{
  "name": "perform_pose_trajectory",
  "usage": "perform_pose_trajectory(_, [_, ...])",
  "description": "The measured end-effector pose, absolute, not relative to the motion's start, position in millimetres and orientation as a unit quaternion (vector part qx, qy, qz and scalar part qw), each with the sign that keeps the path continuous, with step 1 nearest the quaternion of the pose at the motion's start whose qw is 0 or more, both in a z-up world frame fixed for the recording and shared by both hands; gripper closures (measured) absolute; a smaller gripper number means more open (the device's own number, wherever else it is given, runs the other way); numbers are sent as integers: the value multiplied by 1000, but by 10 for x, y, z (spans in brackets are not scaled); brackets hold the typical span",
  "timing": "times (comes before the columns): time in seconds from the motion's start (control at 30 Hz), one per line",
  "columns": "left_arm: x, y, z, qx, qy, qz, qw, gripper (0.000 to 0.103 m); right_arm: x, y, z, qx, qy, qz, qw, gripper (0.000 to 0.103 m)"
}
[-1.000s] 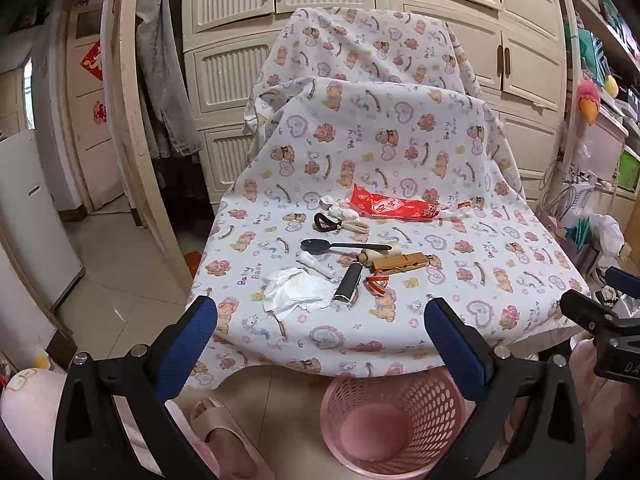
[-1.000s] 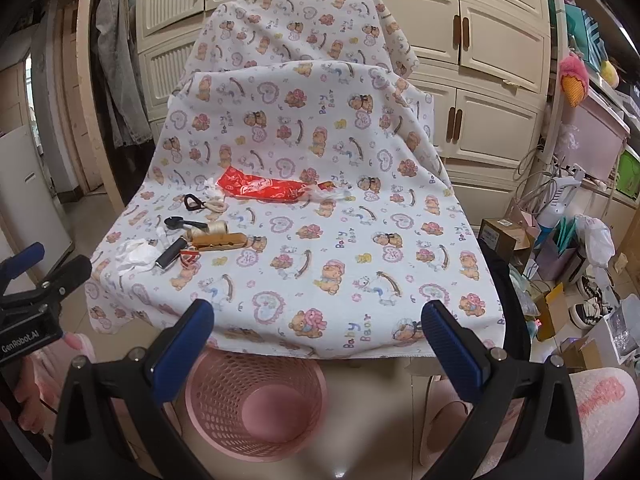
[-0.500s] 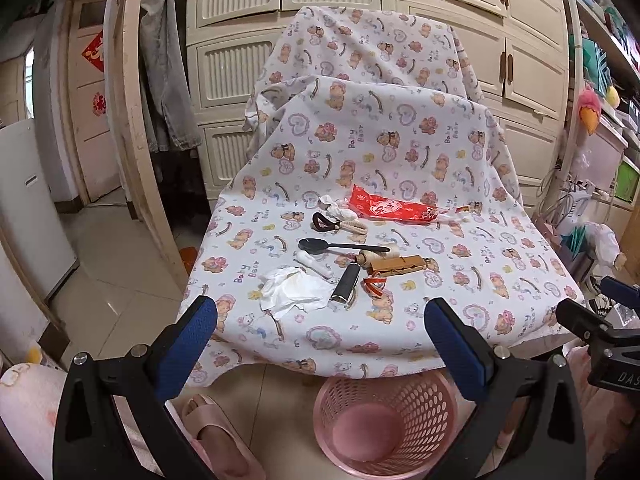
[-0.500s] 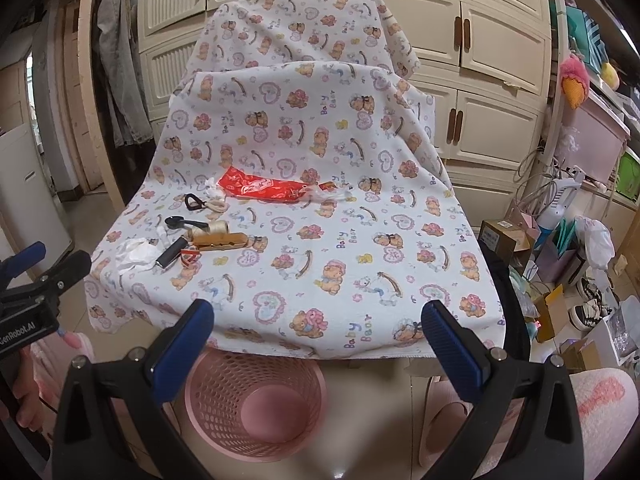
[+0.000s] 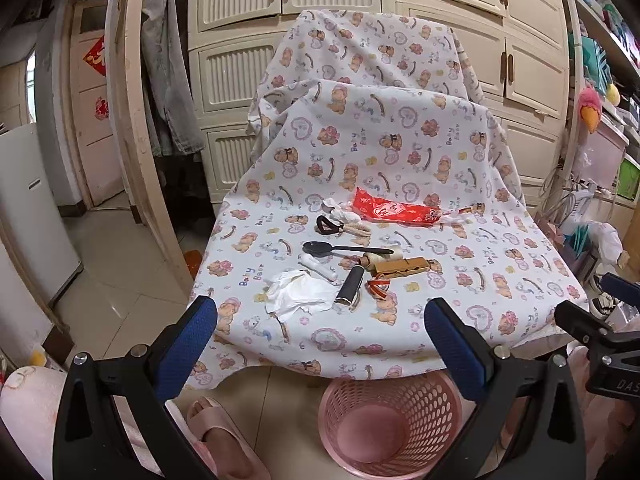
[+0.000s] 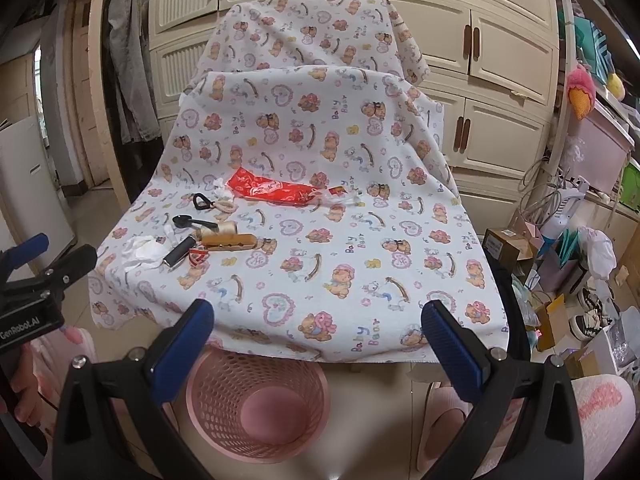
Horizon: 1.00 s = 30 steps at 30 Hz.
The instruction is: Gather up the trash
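Observation:
On the bear-print cloth (image 5: pixel 400 152) lie a crumpled white tissue (image 5: pixel 298 291), a red wrapper (image 5: pixel 394 211) and clear plastic scrap (image 5: pixel 452 219). Mixed among them are a black spoon (image 5: pixel 340 249), a black cylinder (image 5: pixel 351 284), a wooden clip (image 5: pixel 402 267) and a red ribbon scrap (image 5: pixel 378 286). The right wrist view shows the same tissue (image 6: pixel 142 252) and wrapper (image 6: pixel 272 191). A pink mesh basket (image 5: pixel 390 424) (image 6: pixel 256 404) stands on the floor under the cloth's front edge. My left gripper (image 5: pixel 320 344) and right gripper (image 6: pixel 318 340) both hang open and empty, short of the cloth's front edge.
Cream cupboards (image 5: pixel 280 40) stand behind the covered furniture. A wooden frame (image 5: pixel 136 120) with hanging clothes rises at the left. Boxes, bags and shoes (image 6: pixel 560 280) crowd the floor at right. A slippered foot (image 5: pixel 216 432) rests beside the basket.
The left wrist view has risen and drifted slightly, so the cloth sits a little higher in frame. The right view is nearly the same. Both grippers stay open.

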State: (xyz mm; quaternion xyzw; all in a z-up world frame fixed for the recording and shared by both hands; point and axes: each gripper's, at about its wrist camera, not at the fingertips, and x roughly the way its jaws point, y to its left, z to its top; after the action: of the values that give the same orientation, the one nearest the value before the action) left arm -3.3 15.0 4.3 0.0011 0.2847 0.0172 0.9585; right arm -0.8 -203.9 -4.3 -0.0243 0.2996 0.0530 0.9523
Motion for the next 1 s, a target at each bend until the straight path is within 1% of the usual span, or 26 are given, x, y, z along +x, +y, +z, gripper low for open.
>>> perform_pose_trajectory(1.0, [-12, 183, 76, 9, 278, 27, 960, 1, -8, -2032, -55, -21, 304, 58, 951, 0])
